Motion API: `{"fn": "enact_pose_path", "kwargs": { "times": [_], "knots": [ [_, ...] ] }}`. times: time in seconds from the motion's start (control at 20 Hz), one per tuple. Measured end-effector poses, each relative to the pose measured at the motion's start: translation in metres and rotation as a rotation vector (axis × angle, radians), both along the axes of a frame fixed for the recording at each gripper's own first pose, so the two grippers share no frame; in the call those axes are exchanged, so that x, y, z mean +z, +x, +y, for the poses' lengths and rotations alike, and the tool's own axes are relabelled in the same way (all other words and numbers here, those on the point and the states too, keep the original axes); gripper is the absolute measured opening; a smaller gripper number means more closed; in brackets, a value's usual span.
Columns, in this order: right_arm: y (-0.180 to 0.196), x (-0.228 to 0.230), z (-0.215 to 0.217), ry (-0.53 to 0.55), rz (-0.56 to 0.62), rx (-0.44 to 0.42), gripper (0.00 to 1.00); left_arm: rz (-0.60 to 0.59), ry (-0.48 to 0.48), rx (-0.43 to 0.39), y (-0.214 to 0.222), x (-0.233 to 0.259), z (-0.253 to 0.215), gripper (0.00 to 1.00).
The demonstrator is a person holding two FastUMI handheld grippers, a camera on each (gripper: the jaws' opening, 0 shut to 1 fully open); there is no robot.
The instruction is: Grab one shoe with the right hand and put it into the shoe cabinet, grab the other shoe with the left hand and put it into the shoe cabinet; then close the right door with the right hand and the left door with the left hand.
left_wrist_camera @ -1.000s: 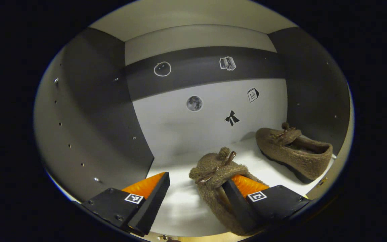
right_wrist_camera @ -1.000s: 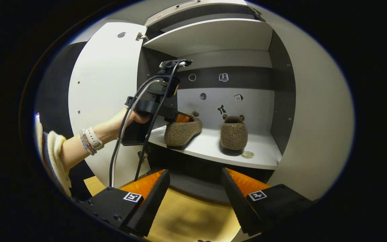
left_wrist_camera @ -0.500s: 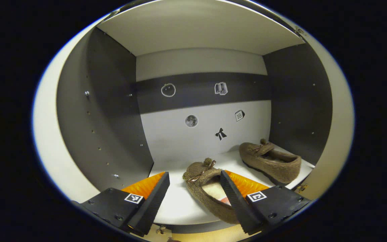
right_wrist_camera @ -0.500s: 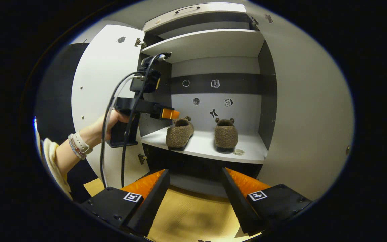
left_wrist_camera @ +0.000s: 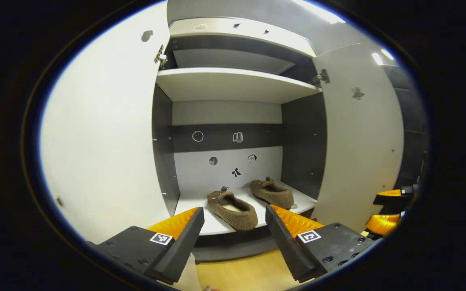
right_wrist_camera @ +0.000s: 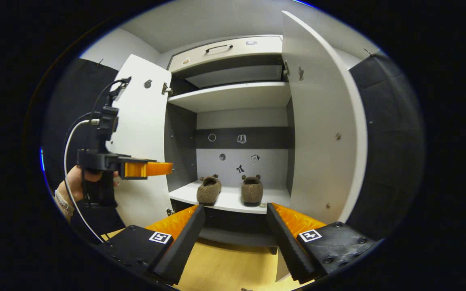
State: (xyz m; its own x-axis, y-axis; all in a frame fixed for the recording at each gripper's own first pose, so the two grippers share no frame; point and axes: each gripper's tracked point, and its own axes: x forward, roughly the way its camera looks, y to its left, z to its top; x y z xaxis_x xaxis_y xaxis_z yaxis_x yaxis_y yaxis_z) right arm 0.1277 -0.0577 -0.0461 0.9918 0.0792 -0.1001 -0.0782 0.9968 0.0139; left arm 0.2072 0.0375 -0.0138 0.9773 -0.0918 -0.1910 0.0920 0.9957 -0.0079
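Two fuzzy brown shoes stand side by side on the cabinet's white lower shelf (left_wrist_camera: 212,226): the left shoe (left_wrist_camera: 232,209) (right_wrist_camera: 208,190) and the right shoe (left_wrist_camera: 271,193) (right_wrist_camera: 252,190). My left gripper (left_wrist_camera: 233,238) is open and empty, well back from the shelf; it also appears at the left of the right gripper view (right_wrist_camera: 146,169), held by a hand (right_wrist_camera: 73,182). My right gripper (right_wrist_camera: 235,236) is open and empty in front of the cabinet, and its fingers (left_wrist_camera: 386,210) show at the right edge of the left gripper view. Both doors, the left door (left_wrist_camera: 103,129) (right_wrist_camera: 144,133) and the right door (left_wrist_camera: 358,137) (right_wrist_camera: 322,129), stand open.
An upper white shelf (right_wrist_camera: 233,95) and a drawer with a handle (right_wrist_camera: 219,48) sit above the shoes. Small stickers mark the cabinet's back wall (left_wrist_camera: 227,161). A wooden floor (right_wrist_camera: 233,270) lies below the cabinet. A cable (right_wrist_camera: 69,153) hangs from the left gripper.
My left gripper let go of the left shoe and pulled back out of the cabinet. The right gripper also drew back, so both doors now show in full.
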Motion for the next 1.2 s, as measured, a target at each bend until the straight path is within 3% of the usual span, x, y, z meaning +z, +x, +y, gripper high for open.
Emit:
{"fn": "enact_pose_path", "kwargs": {
  "times": [0.2, 0.35, 0.6, 0.9, 1.2],
  "knots": [
    [-0.04, 0.026, -0.031, 0.021, -0.031, -0.076, 0.94, -0.003, -0.025, -0.043, -0.078, 0.002, 0.003, 0.96],
    [-0.06, 0.029, -0.089, 0.006, -0.026, -0.208, 0.98, 0.008, -0.037, -0.025, -0.124, -0.002, 0.02, 0.96],
    [-0.049, 0.039, -0.171, -0.078, -0.051, -0.355, 0.98, 0.019, -0.017, 0.041, -0.16, -0.008, 0.051, 0.96],
    [-0.008, 0.052, -0.191, -0.161, -0.059, -0.289, 0.97, -0.002, -0.008, 0.15, -0.176, -0.003, 0.072, 0.96],
    [0.006, 0.049, -0.175, -0.114, -0.044, -0.198, 0.94, 0.012, -0.019, 0.244, -0.185, -0.011, 0.098, 0.96]
  ]
}}
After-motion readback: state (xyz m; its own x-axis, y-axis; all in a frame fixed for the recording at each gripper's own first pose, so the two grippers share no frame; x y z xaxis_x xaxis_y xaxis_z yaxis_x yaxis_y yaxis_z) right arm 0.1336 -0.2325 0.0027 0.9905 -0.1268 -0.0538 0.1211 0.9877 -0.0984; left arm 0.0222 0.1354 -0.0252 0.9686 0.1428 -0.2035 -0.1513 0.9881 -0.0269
